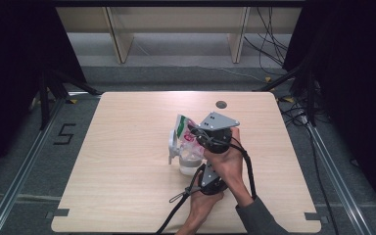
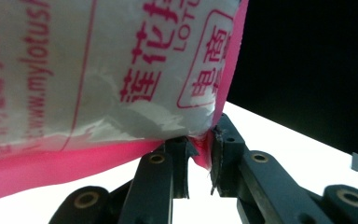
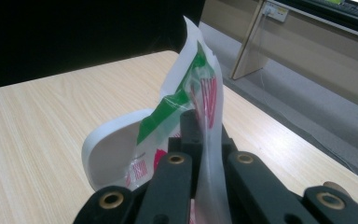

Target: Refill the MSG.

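A plastic bag [image 1: 182,126], white with green and pink print, is held upright over a white jug [image 1: 186,159] near the middle of the table. My left gripper [image 1: 199,169] is shut on the bag's pink bottom edge [image 2: 98,156], with red lettering just above the jaws. Higher up, my right gripper [image 1: 196,134], topped by its grey plate, is shut on the bag's clear upper edge [image 3: 209,154]. In the right gripper view the jug's white rim [image 3: 107,149] curves behind the bag [image 3: 186,93]. The jug's contents are hidden.
The light wood table [image 1: 127,166] has a round cable hole [image 1: 221,104] at its far edge. Black cables trail from both grippers toward the near edge. Wooden furniture legs stand on the grey floor beyond the table.
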Tool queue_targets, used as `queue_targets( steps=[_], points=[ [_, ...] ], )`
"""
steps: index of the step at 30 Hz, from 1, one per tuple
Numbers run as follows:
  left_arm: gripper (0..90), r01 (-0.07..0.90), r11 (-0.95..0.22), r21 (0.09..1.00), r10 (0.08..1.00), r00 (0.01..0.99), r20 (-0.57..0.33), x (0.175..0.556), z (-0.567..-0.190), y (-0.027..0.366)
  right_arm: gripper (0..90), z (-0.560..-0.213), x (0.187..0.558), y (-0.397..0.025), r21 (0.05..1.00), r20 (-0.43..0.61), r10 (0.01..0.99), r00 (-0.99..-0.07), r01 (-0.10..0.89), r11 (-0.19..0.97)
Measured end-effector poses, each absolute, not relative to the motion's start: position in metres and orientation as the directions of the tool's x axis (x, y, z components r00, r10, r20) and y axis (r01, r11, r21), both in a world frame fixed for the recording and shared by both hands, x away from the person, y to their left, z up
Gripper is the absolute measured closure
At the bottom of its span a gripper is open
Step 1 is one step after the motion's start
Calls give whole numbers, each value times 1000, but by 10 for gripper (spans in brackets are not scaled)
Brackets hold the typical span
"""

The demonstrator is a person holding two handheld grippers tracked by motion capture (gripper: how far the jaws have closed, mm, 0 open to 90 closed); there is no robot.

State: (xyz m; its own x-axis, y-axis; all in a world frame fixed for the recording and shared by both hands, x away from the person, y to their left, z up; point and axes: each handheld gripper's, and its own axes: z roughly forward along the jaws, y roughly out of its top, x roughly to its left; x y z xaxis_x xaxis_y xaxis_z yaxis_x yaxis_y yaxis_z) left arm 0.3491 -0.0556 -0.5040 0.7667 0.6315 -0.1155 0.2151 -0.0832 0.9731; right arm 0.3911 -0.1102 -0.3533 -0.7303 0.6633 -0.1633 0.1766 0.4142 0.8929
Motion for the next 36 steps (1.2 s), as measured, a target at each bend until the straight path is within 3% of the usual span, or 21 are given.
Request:
queue_targets(
  steps=[36],
  points=[
    [786, 218, -84, 972, 625, 771, -119, 350, -503, -56, 900, -353, 392, -111, 897, -179, 670, -720, 160, 412]
  ],
)
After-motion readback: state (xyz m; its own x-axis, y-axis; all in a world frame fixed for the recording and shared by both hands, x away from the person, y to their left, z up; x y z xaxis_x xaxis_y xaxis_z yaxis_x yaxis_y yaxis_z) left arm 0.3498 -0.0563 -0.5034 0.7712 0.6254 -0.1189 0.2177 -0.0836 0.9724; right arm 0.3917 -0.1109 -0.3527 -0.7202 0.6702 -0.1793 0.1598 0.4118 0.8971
